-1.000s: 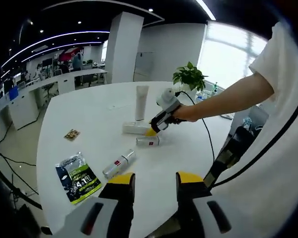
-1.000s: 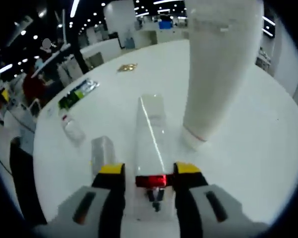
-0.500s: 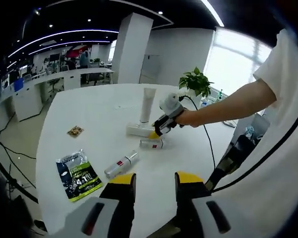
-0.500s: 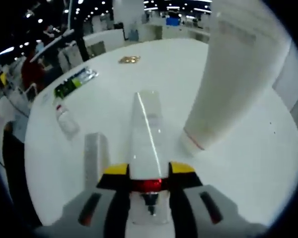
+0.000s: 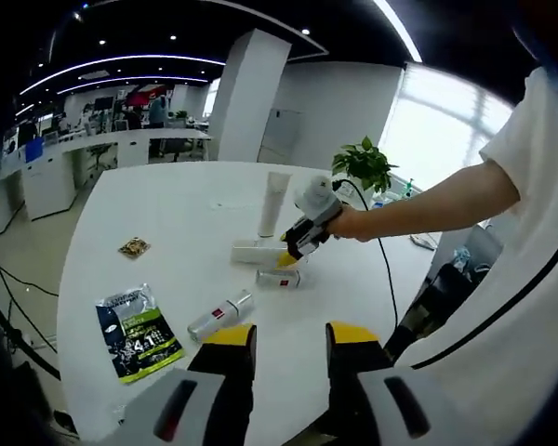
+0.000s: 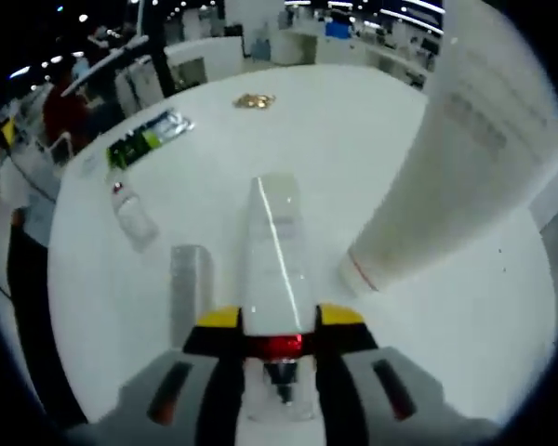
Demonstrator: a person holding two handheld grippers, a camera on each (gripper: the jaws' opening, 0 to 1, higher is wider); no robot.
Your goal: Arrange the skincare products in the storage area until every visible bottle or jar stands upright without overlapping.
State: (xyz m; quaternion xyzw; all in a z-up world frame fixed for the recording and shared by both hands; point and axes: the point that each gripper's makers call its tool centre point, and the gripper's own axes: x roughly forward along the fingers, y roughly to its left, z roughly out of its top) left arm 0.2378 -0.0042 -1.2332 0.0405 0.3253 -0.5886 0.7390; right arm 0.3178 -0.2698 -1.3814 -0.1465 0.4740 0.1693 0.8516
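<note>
My right gripper (image 6: 274, 321) is shut on the near end of a long white bottle (image 6: 274, 246) with a red band, which lies flat on the white table (image 6: 223, 158). The same gripper (image 5: 293, 243) and white bottle (image 5: 251, 252) appear mid-table in the left gripper view. A tall white tube (image 6: 446, 167) stands upright just right of the bottle; the tube (image 5: 274, 203) is behind it there. A small silvery bottle (image 6: 191, 283) (image 5: 277, 278) and a clear bottle with a red cap (image 6: 133, 216) (image 5: 219, 316) lie on their sides. My left gripper (image 5: 279, 339) hovers open at the near edge.
A green sachet (image 5: 135, 333) (image 6: 144, 139) lies near the table's left edge, a small gold packet (image 5: 134, 247) (image 6: 254, 100) farther in. A potted plant (image 5: 365, 163) and a cable sit at the far right. The person's arm (image 5: 428, 195) reaches over the table.
My right gripper's jaws have closed onto the long white bottle's end. Both views have shifted a little; the left gripper stays open and nothing on the table has clearly moved.
</note>
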